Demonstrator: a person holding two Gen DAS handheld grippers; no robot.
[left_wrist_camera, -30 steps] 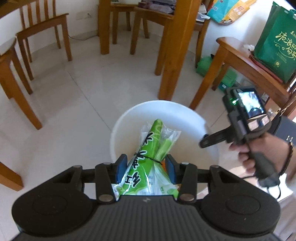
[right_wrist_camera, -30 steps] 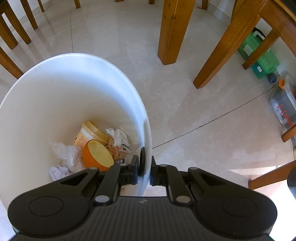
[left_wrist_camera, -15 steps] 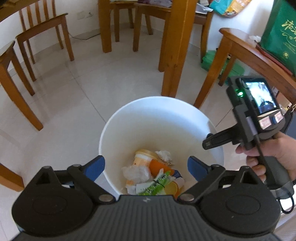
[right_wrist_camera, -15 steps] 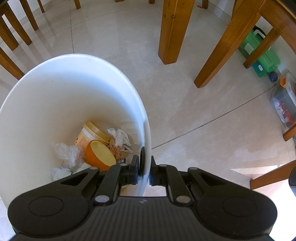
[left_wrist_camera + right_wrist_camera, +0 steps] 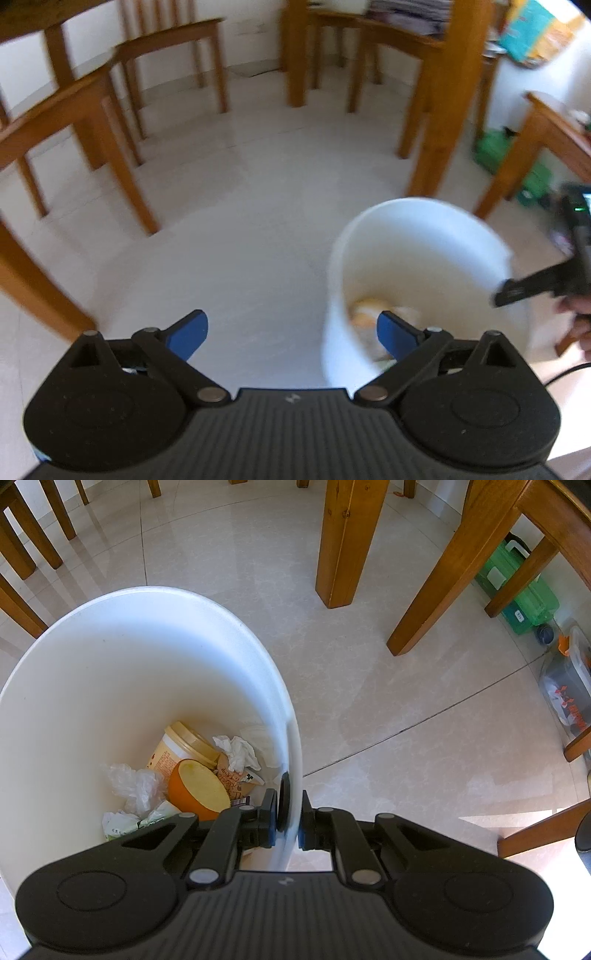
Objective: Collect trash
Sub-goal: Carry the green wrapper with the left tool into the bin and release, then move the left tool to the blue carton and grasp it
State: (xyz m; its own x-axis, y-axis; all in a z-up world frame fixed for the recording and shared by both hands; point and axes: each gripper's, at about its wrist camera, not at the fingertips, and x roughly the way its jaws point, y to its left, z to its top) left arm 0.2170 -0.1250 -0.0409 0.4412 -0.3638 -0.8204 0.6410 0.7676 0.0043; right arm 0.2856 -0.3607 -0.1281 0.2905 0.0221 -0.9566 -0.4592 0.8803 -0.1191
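Pinching the white bin's (image 5: 110,686) wall near its rim, your right gripper (image 5: 289,821) points steeply down. Your left gripper (image 5: 291,334), jaws just swung wide with nothing between, hangs left of the bin; the trash (image 5: 192,764) lies inside.

Bare pale tiled floor (image 5: 229,236) lies open left of the white plastic bin (image 5: 369,236), hemmed by brown wooden chair legs (image 5: 122,177).
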